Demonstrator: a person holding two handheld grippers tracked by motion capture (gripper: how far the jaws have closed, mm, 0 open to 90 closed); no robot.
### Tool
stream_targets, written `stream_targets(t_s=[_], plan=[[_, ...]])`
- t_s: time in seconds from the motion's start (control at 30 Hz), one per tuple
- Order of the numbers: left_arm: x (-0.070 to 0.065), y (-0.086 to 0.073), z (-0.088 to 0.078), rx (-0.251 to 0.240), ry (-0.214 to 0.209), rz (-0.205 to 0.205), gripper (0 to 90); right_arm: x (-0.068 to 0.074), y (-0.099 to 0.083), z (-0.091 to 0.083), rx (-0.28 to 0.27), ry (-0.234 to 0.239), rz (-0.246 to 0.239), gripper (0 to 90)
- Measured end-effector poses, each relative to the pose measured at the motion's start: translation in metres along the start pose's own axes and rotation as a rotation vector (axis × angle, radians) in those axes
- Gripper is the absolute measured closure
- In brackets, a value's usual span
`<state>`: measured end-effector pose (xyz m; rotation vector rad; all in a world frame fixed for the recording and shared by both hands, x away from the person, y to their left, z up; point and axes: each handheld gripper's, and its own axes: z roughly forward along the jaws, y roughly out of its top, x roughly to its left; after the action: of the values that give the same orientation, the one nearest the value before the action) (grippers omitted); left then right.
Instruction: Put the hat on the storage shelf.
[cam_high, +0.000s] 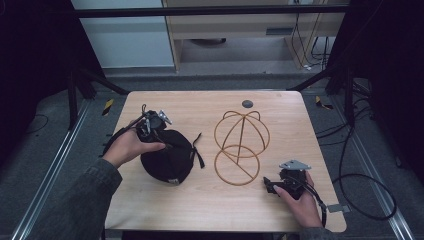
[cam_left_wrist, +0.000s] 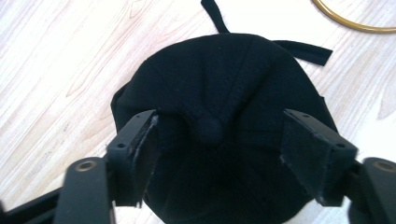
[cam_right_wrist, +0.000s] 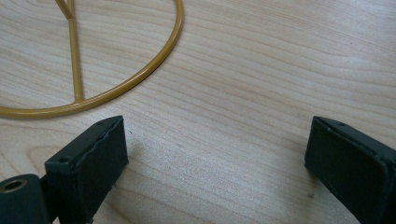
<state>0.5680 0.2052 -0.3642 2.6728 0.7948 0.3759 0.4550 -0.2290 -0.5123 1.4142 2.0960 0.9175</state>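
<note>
Camera layout around the wire hat stand (cam_high: 241, 147).
High view: above, facing forward and down, far. Gripper views: low, close; the left one's upper-right corner and the right one's upper left share the stand's base ring.

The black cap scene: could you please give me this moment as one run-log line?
left gripper: open, astride black cap crown | right gripper: open, over bare table | wire stand: upright, nothing on it

Cap (cam_left_wrist: 233, 74): plain black, black top button, black straps.
Wire stand (cam_high: 241, 148): mustard yellow throughout.
Surface (cam_high: 210, 200): pale wood, fine brown grain lines.
Fingers (cam_right_wrist: 91, 158): matte black pads.
Sleeve (cam_high: 85, 200): dark grey-green.
</note>
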Motion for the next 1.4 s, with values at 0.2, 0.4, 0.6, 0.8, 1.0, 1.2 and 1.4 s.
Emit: stream_targets(t_s=[0.2,0.4,0.6,0.8,1.0,1.2,1.4], plan=[[0.005,-0.004,0.008,0.003,-0.045,-0.014,38.7,0.000,0.000,0.000,-0.001,0.000,-0.002,5.9],[0.006,-0.006,0.014,0.012,-0.041,-0.019,47.1,0.000,0.000,0.000,-0.001,-0.001,-0.003,5.9],[0.009,-0.005,0.015,0.018,-0.051,-0.033,54.8,0.000,0.000,0.000,0.000,0.000,0.000,5.9],[0.009,-0.007,0.018,0.015,-0.054,-0.040,59.4,0.000,0.000,0.000,0.000,0.001,0.000,5.9],[0.006,-0.010,0.020,0.006,-0.065,-0.032,71.7,0.000,0.000,0.000,0.000,0.000,0.000,5.9],[0.003,-0.016,0.013,-0.041,-0.058,-0.032,73.1,0.000,0.000,0.000,0.001,0.002,0.002,5.9],[0.004,-0.023,0.001,-0.087,-0.044,-0.029,73.4,0.000,0.000,0.000,0.001,0.002,0.002,5.9]])
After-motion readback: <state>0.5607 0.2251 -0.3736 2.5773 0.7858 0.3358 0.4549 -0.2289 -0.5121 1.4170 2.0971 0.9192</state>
